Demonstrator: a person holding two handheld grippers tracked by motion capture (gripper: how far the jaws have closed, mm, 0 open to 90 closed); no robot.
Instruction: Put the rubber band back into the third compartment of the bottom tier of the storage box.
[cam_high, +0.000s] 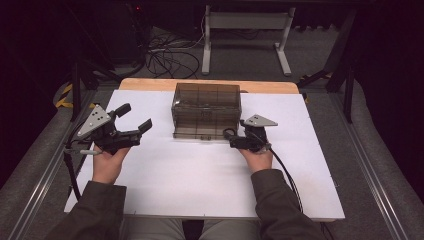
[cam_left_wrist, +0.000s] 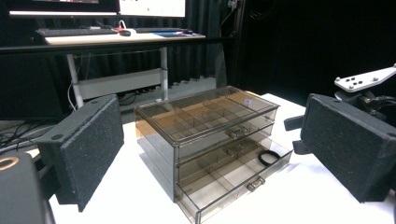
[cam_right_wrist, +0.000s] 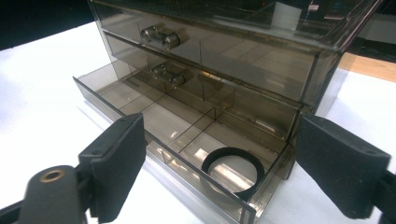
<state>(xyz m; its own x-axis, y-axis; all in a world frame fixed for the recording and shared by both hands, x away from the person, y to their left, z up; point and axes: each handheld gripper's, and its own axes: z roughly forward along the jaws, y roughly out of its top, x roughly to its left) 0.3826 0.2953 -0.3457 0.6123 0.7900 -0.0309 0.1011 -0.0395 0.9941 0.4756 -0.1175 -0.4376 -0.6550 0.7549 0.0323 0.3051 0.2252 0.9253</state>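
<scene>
A black ring (cam_right_wrist: 233, 172) lies flat in the pulled-out bottom drawer (cam_right_wrist: 163, 123) of a smoky, see-through drawer box (cam_high: 206, 109), in the end compartment of the drawer nearest to the right hand-held gripper (cam_high: 234, 139). The ring is free; nothing touches it. The two upper drawers of the box are pushed in. The right hand-held gripper stands just beside that drawer corner, and its jaws are spread wide, with the ring seen between them but not pinched. The box stands at the far middle of the white worktop (cam_high: 200, 185). The left hand-held gripper (cam_high: 134, 116) is well apart from the box, on the left side, and its jaws are also spread with nothing between them.
</scene>
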